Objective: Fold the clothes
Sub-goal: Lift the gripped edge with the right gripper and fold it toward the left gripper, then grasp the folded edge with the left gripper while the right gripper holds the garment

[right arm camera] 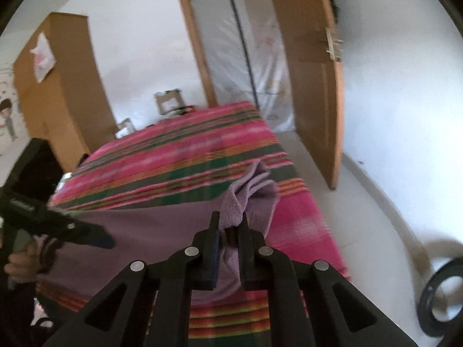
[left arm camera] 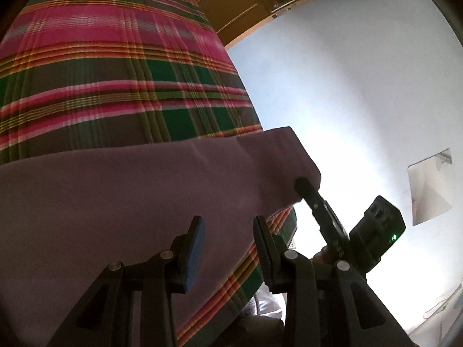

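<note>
- two grippers worked a lilac cloth (right arm camera: 162,231) spread on a plaid bed (right arm camera: 185,156).
- right gripper (right arm camera: 228,231) pinched a bunched corner; left gripper (left arm camera: 228,231) stood agape over the cloth, holding nothing.
- a fold looked under way; next, that corner likely needed carrying across and laying flat.

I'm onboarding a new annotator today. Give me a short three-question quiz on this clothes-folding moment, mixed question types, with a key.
1. True or false: the right hand-held gripper is shut on the purple garment.
2. Multiple choice: the garment lies on (A) a bare wooden table, (B) a pink and green plaid cover, (C) a white floor.
3. Fill in: the left hand-held gripper has its jaws ____, with nothing held between them.

Key: 1 true; 2 B; 3 open.
</note>
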The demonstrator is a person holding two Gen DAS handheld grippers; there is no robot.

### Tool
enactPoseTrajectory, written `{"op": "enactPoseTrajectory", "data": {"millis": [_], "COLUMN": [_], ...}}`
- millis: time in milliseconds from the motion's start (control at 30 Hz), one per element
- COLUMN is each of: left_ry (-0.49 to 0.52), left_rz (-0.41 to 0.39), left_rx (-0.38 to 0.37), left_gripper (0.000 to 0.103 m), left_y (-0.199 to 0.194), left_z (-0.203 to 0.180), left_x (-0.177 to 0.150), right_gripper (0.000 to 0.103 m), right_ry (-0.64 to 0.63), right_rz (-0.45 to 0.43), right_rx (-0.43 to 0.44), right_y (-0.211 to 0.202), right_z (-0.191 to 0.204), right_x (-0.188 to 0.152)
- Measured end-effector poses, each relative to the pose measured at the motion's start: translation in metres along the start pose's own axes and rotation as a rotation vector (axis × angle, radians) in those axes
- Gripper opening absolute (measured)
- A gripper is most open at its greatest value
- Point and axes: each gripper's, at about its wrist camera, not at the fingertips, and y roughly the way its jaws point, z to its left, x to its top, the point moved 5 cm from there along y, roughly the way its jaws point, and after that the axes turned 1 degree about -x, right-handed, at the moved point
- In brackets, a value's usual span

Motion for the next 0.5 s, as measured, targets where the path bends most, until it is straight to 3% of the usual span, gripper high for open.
{"op": "enactPoseTrajectory", "data": {"millis": [267, 500], "left_ry": [-0.035, -0.098], "left_rz": [-0.03, -0.121], "left_rx": [-0.039, -0.129], "left_gripper": [0.035, 0.036], "left_y": [-0.007, -0.031], "left_z": [0.006, 0.019], "left_x": [0.001, 0.001], "right_gripper": [0.01, 0.01], "right_ry": [-0.11, -0.175], "right_rz": [0.01, 0.062], "right_rx": [0.107, 0.162], "right_y": [0.008, 0.022], "right_z": [0.051, 0.085], "right_x": [-0.002, -0.017]}}
